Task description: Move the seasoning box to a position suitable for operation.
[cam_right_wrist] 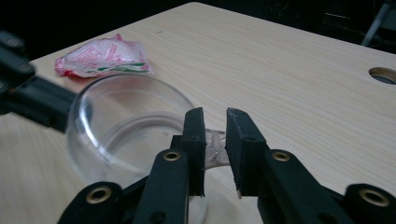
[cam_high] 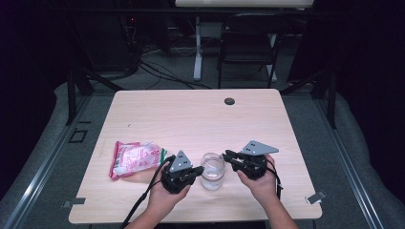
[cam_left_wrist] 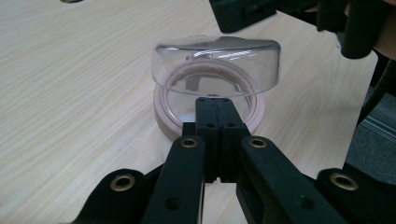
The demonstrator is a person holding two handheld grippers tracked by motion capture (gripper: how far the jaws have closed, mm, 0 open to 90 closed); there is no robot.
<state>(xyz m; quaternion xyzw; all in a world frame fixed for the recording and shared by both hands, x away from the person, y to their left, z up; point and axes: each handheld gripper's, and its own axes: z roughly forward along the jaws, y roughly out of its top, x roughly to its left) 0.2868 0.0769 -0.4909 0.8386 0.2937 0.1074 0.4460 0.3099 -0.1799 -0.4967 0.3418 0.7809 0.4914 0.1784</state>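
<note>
Flanking one clear jar [cam_high: 212,171]: two grippers, left gripper [cam_high: 193,172] and right gripper [cam_high: 228,156].

The right gripper [cam_right_wrist: 215,140] stands with its two black jaws a little apart, a small clear tab of the clear plastic container [cam_right_wrist: 121,130] between them. The container sits just left of the jaws on the wooden table [cam_right_wrist: 289,74]. A red-and-white packet [cam_right_wrist: 103,58] lies far left. A round hole [cam_right_wrist: 384,74] shows at right.
</note>
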